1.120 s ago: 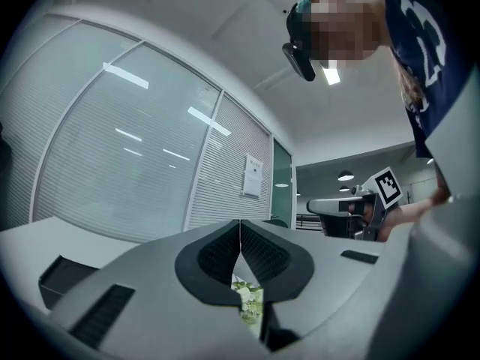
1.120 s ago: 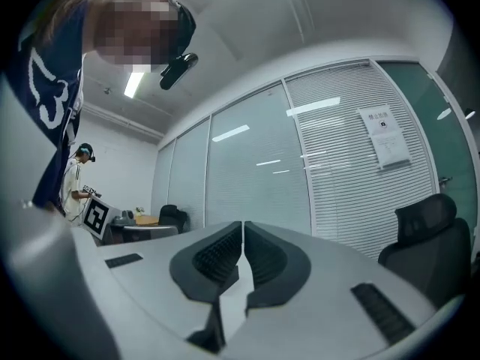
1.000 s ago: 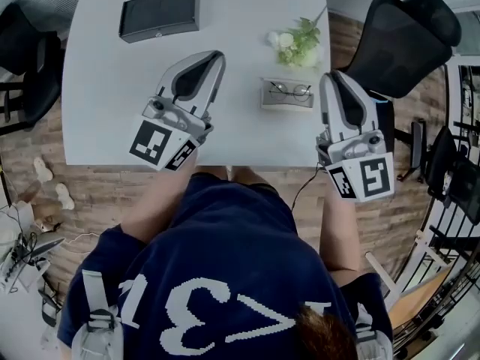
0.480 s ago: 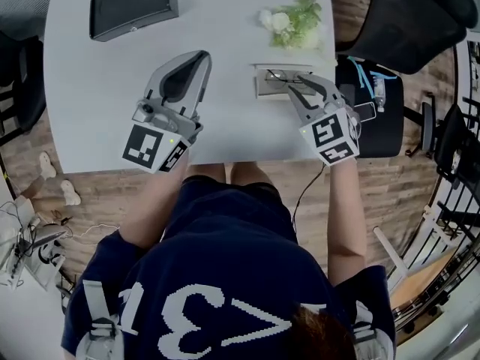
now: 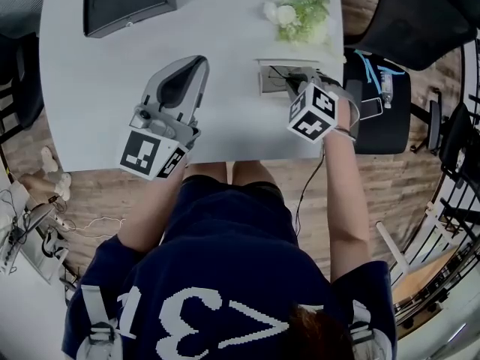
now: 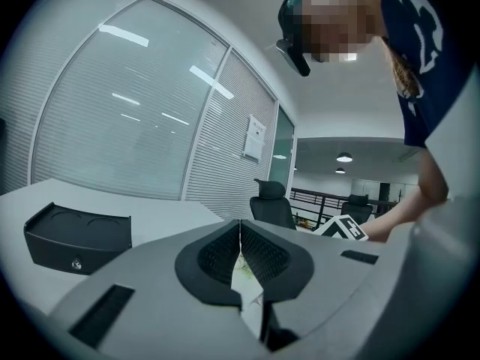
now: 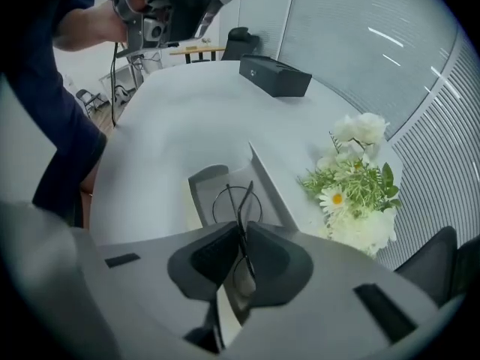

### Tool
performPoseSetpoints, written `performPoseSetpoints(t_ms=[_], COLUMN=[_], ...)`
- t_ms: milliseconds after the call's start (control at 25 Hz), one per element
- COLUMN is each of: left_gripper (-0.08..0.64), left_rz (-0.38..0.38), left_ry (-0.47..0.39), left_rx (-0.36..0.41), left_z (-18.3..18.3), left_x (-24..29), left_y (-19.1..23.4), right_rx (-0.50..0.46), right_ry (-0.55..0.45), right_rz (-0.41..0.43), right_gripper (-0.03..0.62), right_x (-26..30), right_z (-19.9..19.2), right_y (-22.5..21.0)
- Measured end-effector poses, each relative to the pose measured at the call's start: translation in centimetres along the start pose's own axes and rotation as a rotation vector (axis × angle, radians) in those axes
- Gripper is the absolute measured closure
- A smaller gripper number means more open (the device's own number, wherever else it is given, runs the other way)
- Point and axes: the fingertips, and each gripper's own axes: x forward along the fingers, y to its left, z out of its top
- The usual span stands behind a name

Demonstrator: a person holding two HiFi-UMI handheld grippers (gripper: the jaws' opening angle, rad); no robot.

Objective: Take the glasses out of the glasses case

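An open grey glasses case (image 7: 204, 191) lies on the white table (image 5: 105, 81), with thin black wire-rimmed glasses (image 7: 234, 199) in it. My right gripper (image 7: 241, 235) points steeply down into the case (image 5: 264, 79). Its jaws are closing, and the glasses' frame stands pinched between the pads. In the head view the right gripper (image 5: 300, 82) covers most of the case and hides the glasses. My left gripper (image 5: 198, 63) hovers over the table to the left of the case, shut with nothing in it (image 6: 240, 228).
A bunch of white and green flowers (image 5: 300, 17) lies just behind the case (image 7: 352, 178). A black box (image 5: 127, 2) sits at the table's far left. A black office chair (image 5: 412, 13) and a dark stool with small items (image 5: 375, 103) stand to the right.
My right gripper swung from the table's right edge over to the case, tipped downward and came down around the glasses. The left gripper sank a little.
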Motion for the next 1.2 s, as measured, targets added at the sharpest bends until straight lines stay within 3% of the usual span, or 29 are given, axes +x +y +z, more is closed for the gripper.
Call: performPoseSetpoints(t_ms=[320,440,640,880,1040,1200], left_gripper=[0.543,0.543,0.543,0.543,0.543,0.543], left_rz=[0.001,-0.008,-0.023,-0.019,0.013,0.048], left_ry=[-0.031,-0.056,-0.113,-0.202,-0.270,-0.293], left_rx=[0.019,0.038,0.069,0.112,0.176,0.196], left_z=[1.4,2.8,5.6,9.5,13.0,14.2], left_x=[-0.8,-0.9,-0.8,-0.2,-1.1,-1.9], left_y=[0.0,-0.5,-1.0,-1.3,-1.7,-0.8], right_rx=[-0.001,0.040,0.302,0.563,0.605,0.562], right_ry=[-0.103,-0.149,-0.408,-0.745,-0.889,-0.940], right_rz=[-0.024,-0.054,-0.159,-0.365,-0.487,-0.454], right_gripper=[0.563,0.563,0.563,0.565,0.565,0.565], right_x=[-3.4,-5.5,-10.6,-19.1,-25.9,-28.1], right_z=[0.7,0.7,2.4,3.4,4.6,7.6], right_y=[0.6,0.6,-2.1,-6.7,-8.2,-8.3])
